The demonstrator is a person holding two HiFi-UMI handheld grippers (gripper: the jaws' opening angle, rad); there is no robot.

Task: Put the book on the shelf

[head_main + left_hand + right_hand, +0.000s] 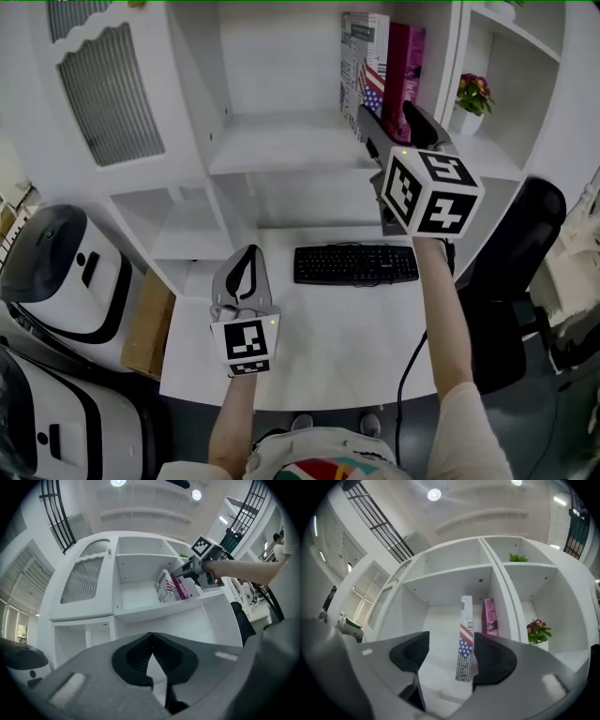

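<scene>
A book with a flag cover (465, 639) stands upright on the white shelf (281, 141), next to a pink book (490, 617). My right gripper (394, 122) is held up at the shelf just in front of both books, jaws wide open. In the right gripper view the flag book stands close to the right finger (494, 660), and the pads do not press on it. From the left gripper view, the flag book (165, 587) and the right gripper (190, 570) show together at the shelf. My left gripper (247, 258) hovers low over the desk, shut and empty.
A black keyboard (356, 264) lies on the white desk (328, 347). A potted plant with red flowers (473, 98) sits in the compartment to the right. A black chair (520, 272) stands right of the desk, and white machines (66, 272) stand at the left.
</scene>
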